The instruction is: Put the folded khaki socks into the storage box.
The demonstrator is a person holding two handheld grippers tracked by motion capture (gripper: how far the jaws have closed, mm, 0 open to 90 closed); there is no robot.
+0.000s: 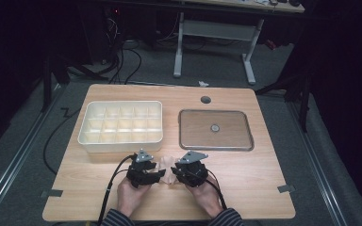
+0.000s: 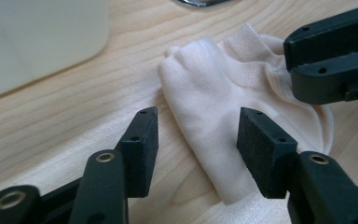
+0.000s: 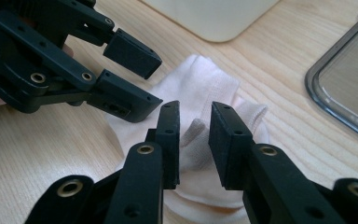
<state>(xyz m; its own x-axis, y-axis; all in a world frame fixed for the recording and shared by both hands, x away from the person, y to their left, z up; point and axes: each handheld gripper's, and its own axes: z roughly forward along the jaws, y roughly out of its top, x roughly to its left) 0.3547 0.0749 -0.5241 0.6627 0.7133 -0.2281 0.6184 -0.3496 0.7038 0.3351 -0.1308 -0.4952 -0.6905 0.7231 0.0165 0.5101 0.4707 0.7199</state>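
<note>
Flat between both grippers, pale sock (image 2: 214,107), cuff toward the tray (image 1: 226,147); both grippers' fingers spread, nothing pinched.

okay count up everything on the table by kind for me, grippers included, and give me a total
Grippers: 2, the left gripper and the right gripper
Pale sock: 1
White divided box: 1
Clear lid lying flat: 1
Total: 5
</note>
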